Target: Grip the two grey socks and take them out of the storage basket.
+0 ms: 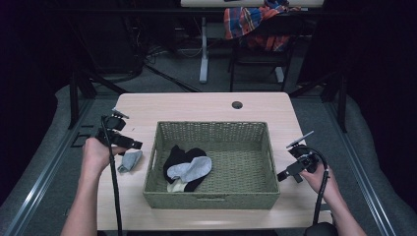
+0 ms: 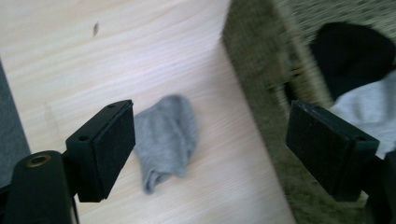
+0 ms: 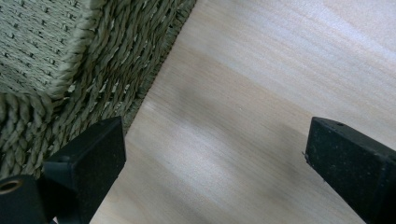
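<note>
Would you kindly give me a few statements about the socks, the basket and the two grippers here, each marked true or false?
1. A grey sock lies on the table left of the basket. True.
2. The left gripper is clamped on that sock. False: its jaws stand open above it.
3. The basket holds black socks and a grey sock on top. True.
4. The right gripper holds a sock. False: its open jaws are empty, over bare table beside the basket.
</note>
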A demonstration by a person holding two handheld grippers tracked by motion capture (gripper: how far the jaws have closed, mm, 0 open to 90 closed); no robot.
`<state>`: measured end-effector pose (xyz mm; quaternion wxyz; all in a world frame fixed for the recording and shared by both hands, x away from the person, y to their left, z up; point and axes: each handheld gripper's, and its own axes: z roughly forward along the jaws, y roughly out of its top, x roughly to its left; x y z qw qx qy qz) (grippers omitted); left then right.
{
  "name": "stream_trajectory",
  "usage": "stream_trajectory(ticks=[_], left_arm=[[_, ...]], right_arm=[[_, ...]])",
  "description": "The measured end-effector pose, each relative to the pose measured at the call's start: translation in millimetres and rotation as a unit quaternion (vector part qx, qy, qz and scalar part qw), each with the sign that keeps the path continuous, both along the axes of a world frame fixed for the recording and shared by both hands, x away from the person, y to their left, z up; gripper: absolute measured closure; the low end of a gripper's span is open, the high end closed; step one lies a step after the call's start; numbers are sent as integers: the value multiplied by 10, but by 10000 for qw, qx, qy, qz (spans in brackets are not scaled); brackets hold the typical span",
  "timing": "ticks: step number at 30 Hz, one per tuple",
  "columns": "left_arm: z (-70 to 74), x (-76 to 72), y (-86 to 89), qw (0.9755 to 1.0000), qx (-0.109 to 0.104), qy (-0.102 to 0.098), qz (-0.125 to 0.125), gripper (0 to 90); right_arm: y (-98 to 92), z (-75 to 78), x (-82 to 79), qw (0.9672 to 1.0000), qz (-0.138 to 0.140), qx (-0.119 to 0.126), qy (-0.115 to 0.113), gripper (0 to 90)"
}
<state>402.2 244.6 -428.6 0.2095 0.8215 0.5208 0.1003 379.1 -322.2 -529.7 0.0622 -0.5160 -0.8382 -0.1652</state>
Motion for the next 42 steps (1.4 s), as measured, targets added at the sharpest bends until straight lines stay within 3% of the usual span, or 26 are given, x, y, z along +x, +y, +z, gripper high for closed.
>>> stream_trajectory(ticks=[4, 8, 13, 23, 24, 28, 32, 39, 42], left_arm=[[117, -73, -227, 9991, -103, -145, -385, 146], [194, -145, -476, 9969, -39, -265, -746, 128], [182, -182, -686, 9938, -27, -196, -1098, 97], [89, -204, -929, 9907, 109, -135, -1347, 54], [82, -204, -951, 9903, 119, -120, -1382, 52], [42, -212, -1044, 9888, 167, -61, -1481, 40], [4, -221, -1123, 9881, 192, -63, -1527, 28], [-53, -218, -1215, 9867, 220, 3, -1610, 8], [-73, -216, -1249, 9861, 246, 15, -1645, 8]], right_arm=[[-6, -1, -4, 10000, -9, 6, -6, 49], [-1, -2, -3, 10000, 3, 1, 2, 49], [-4, 0, -5, 10000, -1, 7, -8, 49], [-7, 1, -9, 10000, 2, 28, 10, 49], [8, -13, -28, 9998, -172, 114, -38, 50], [-23, 9, -13, 10000, 29, -3, 38, 49], [0, -16, -26, 9999, -147, 73, -53, 50], [-30, 5, -18, 10000, 24, -27, 27, 49], [-28, 3, -29, 10000, -46, 2, 28, 50]])
